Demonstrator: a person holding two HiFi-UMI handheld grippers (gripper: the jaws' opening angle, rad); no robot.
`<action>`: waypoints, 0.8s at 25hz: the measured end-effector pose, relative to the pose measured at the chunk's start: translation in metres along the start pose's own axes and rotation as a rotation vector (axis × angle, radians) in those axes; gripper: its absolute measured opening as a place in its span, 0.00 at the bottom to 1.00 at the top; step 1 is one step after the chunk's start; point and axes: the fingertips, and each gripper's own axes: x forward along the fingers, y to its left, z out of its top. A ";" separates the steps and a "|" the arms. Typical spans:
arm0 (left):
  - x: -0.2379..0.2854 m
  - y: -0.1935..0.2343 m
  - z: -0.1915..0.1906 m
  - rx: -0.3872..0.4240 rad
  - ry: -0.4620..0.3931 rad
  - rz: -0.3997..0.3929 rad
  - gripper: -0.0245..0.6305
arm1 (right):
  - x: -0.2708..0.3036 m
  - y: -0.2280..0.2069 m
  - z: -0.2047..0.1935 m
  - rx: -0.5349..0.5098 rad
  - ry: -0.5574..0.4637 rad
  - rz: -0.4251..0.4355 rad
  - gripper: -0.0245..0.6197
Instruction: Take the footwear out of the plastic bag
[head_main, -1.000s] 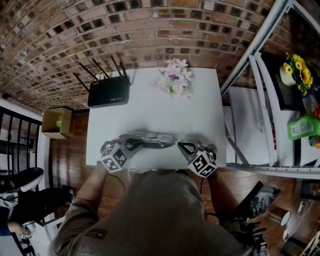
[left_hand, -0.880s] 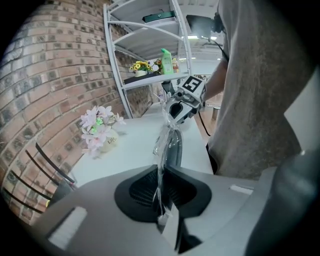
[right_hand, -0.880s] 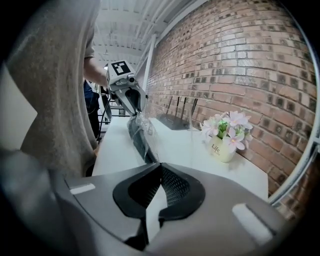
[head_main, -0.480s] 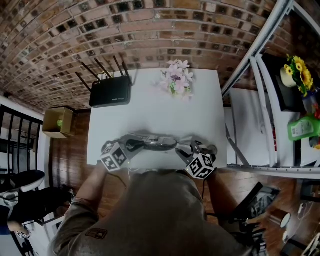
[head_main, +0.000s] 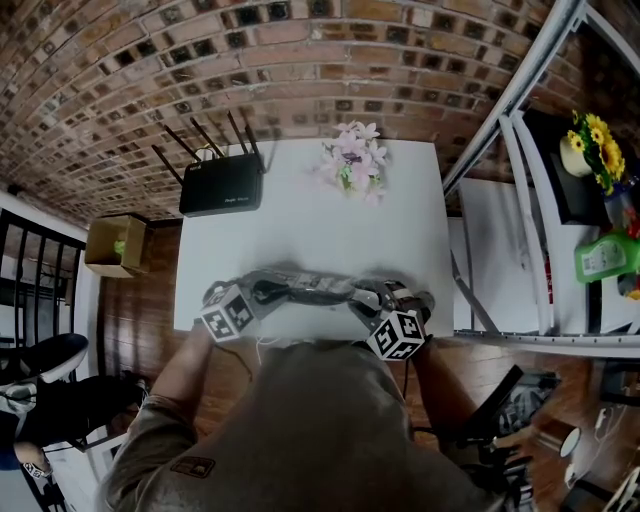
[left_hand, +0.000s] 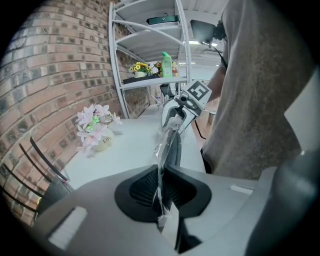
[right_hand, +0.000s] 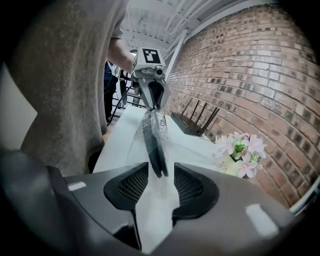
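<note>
Presently, on view, largest first:

White table (head_main: 310, 215): carries everything below; a black router (head_main: 220, 185) and a small pot of pink flowers (head_main: 352, 160) stand at its far edge, well apart from the work.

Clear plastic bag (head_main: 310, 285): lies along the near edge, stretched between the two grippers.

Footwear (right_hand: 152, 145): dark, slim, still inside the bag; kind unclear.

Left gripper (left_hand: 161, 187): jaws nearly together, pinching the bag's film at one end.

Right gripper (right_hand: 161, 182): jaws opening, the footwear's tip and loose film between them, pads not pressing.

Step in hand, as I judge it: re-gripping. Next, the right jaws likely need to close on the footwear itself and draw it out while the left anchors the bag.
</note>
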 end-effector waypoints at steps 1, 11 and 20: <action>0.000 0.000 0.000 0.000 -0.001 -0.004 0.09 | 0.001 0.001 0.000 -0.006 0.004 -0.002 0.31; -0.003 0.003 -0.008 -0.015 0.002 -0.014 0.20 | 0.001 -0.001 0.006 0.032 -0.018 -0.016 0.20; 0.017 -0.008 -0.019 0.189 0.132 0.006 0.47 | -0.002 0.003 0.009 0.094 -0.051 0.034 0.18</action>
